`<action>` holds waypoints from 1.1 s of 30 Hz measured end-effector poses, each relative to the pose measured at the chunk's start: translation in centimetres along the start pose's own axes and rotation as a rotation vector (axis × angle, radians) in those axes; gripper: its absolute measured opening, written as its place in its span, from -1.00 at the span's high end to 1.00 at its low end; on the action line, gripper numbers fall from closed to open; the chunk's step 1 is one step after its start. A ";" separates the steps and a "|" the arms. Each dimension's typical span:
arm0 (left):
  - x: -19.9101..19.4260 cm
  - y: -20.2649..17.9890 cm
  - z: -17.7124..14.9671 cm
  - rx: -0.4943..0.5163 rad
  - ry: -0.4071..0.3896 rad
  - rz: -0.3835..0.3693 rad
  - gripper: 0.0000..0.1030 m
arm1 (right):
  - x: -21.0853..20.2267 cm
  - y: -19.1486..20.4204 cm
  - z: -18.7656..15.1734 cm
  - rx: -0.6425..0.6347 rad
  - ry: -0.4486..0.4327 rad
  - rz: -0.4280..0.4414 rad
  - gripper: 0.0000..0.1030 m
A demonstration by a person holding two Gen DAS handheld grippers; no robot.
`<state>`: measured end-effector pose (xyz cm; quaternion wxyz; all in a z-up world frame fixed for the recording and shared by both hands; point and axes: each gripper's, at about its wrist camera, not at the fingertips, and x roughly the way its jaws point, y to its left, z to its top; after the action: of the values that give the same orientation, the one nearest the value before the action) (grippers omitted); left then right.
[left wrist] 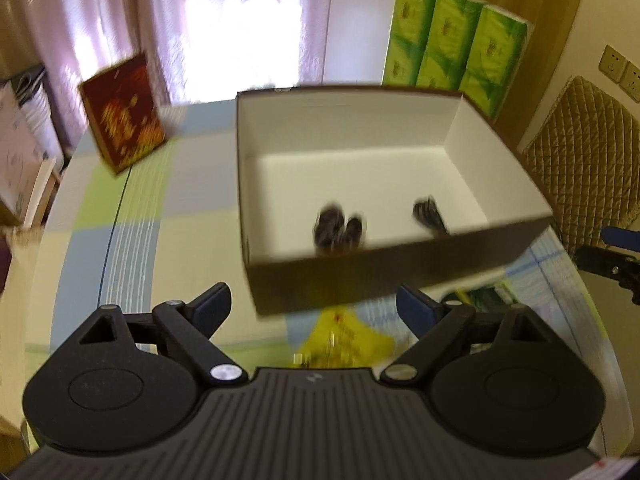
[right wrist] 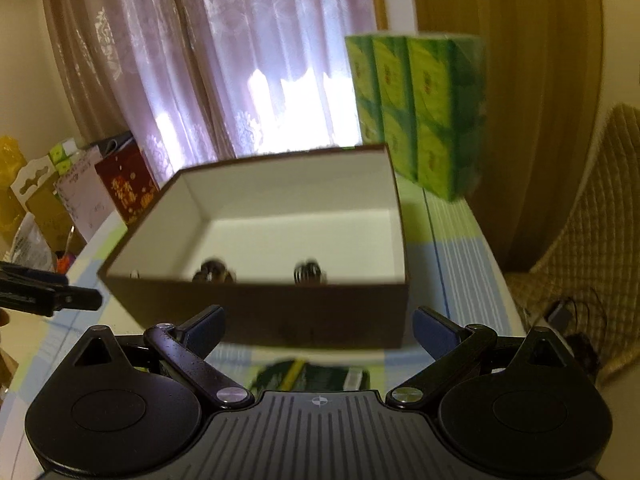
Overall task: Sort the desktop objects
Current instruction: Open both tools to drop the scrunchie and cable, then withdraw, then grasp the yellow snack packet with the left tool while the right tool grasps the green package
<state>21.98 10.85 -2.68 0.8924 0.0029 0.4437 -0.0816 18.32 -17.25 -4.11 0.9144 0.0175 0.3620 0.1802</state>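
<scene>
A brown cardboard box point(left wrist: 360, 276) with a white inside stands on the checked tablecloth just beyond my left gripper point(left wrist: 316, 304), which is open and empty. Several small dark clips point(left wrist: 340, 228) lie on the box floor near its front wall. A yellow packet point(left wrist: 344, 340) lies on the cloth below the left gripper. In the right wrist view the same box point(right wrist: 312, 312) is straight ahead, with dark clips point(right wrist: 308, 272) inside. My right gripper point(right wrist: 318, 326) is open and empty, and a green packet point(right wrist: 316, 376) lies on the cloth under it.
A tall pack of green tissue boxes point(left wrist: 452, 40) stands behind the box at the back right. A red and gold box point(left wrist: 124, 112) leans at the back left. A quilted chair back point(left wrist: 588, 152) is on the right. The other gripper point(left wrist: 612, 260) shows at the right edge.
</scene>
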 end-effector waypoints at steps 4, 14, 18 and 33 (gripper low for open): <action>-0.3 0.2 -3.5 -0.032 0.050 -0.006 -0.69 | -0.6 0.1 -2.9 -0.007 0.039 -0.011 -0.89; 1.0 0.1 -8.5 -0.020 0.104 0.009 -0.58 | 0.0 0.4 -7.8 -0.029 0.131 -0.026 -0.89; 1.7 -0.7 -9.1 0.113 0.066 0.036 -0.55 | 0.2 0.8 -8.5 -0.052 0.127 -0.029 -0.89; 6.7 -5.1 -14.1 0.756 -0.090 0.219 -0.30 | 1.2 -0.4 -8.4 -0.011 0.156 -0.048 -0.89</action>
<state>14.03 5.94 -16.15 0.8505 0.3750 0.3397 -0.1436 13.66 -18.08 -11.22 0.8875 -0.0104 0.4316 0.1610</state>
